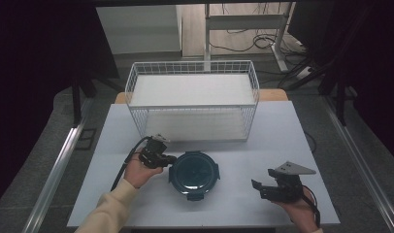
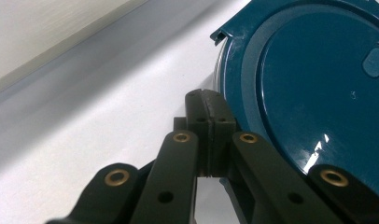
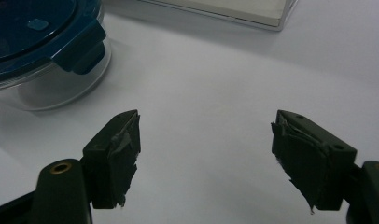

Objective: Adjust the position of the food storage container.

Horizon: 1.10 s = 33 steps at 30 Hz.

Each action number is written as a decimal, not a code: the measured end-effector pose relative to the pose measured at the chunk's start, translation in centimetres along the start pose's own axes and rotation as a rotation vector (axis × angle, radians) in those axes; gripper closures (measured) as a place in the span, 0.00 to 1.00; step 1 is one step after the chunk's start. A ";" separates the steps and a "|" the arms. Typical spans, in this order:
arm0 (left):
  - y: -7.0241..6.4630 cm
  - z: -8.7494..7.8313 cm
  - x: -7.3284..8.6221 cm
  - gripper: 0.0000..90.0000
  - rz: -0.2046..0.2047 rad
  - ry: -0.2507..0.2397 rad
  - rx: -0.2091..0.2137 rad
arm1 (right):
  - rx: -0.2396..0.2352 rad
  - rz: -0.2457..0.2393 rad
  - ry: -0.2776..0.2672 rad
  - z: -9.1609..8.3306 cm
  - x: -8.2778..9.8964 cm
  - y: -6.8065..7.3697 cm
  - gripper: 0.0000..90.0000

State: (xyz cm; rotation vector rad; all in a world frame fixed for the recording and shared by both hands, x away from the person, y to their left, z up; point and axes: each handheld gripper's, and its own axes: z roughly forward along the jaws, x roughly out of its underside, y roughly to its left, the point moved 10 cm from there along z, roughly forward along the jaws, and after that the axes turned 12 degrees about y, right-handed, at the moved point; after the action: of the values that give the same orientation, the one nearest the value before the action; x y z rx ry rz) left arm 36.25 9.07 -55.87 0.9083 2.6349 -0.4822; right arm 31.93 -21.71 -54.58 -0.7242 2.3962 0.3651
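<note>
The left gripper (image 1: 169, 158) rests beside the one round container (image 1: 194, 173) – jaws pressed together. The right gripper (image 1: 264, 184) hovers well apart – jaws spread wide. One wire basket (image 1: 192, 99) stands behind.

Probably lab: black curtains (image 1: 35, 73), floor cables (image 1: 263, 41), desk frame (image 1: 243, 22).

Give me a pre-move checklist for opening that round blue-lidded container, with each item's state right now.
1. Left gripper at the lid rim: ok, its shut jaws sit at the left edge.
2. Left jaws clamping a latch: cannot tell.
3. Right gripper ready: ok, jaws wide open, apart from the container.
4. Near latch folded down: ok, so the lid is not free yet.
5. Container upright on the table: ok.
6. Wire basket clear of the work: ok, behind the container.
</note>
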 end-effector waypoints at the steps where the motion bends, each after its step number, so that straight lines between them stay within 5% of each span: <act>1: 0.0 0.0 0.0 1.00 -0.001 -0.002 -0.001 | -0.001 0.000 0.000 0.0 0.0 0.0 0.26; 4: 0.3 -0.2 -0.3 1.00 -0.011 -0.020 0.017 | -0.002 0.001 -0.005 -0.2 -0.2 0.1 0.26; 8: 1.2 -2.3 -0.2 0.99 -0.035 -0.084 -0.020 | -0.005 0.001 -0.013 -0.4 -0.2 0.1 0.26; 13: 0.4 -4.3 0.5 0.89 -0.037 -0.142 -0.017 | -0.005 0.003 -0.011 -0.3 -0.1 0.0 0.26; 18: -0.7 -4.9 1.9 0.52 -0.064 -0.174 -0.009 | -0.017 -0.009 -0.008 -0.3 -0.1 0.4 0.26; 22: -0.9 -4.6 3.5 0.36 -0.091 -0.185 0.007 | -0.022 -0.020 -0.011 -0.3 -0.1 0.7 0.26; 27: -0.5 -5.0 5.2 0.30 -0.114 -0.191 0.025 | -0.027 -0.023 -0.025 -0.4 -0.2 0.8 0.26; 30: -0.1 -5.3 5.4 0.30 -0.122 -0.216 -0.009 | -0.027 -0.030 -0.024 -0.4 -0.1 0.8 0.26; 33: -0.3 -5.6 5.3 0.30 -0.122 -0.231 0.005 | -0.027 -0.032 -0.024 -0.4 -0.1 0.8 0.26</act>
State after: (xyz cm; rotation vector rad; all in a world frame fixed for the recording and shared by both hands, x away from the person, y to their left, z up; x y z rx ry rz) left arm 31.10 13.98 -52.91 0.6523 2.4874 -0.5856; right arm 31.35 -21.14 -54.14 -0.7656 2.3586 0.3918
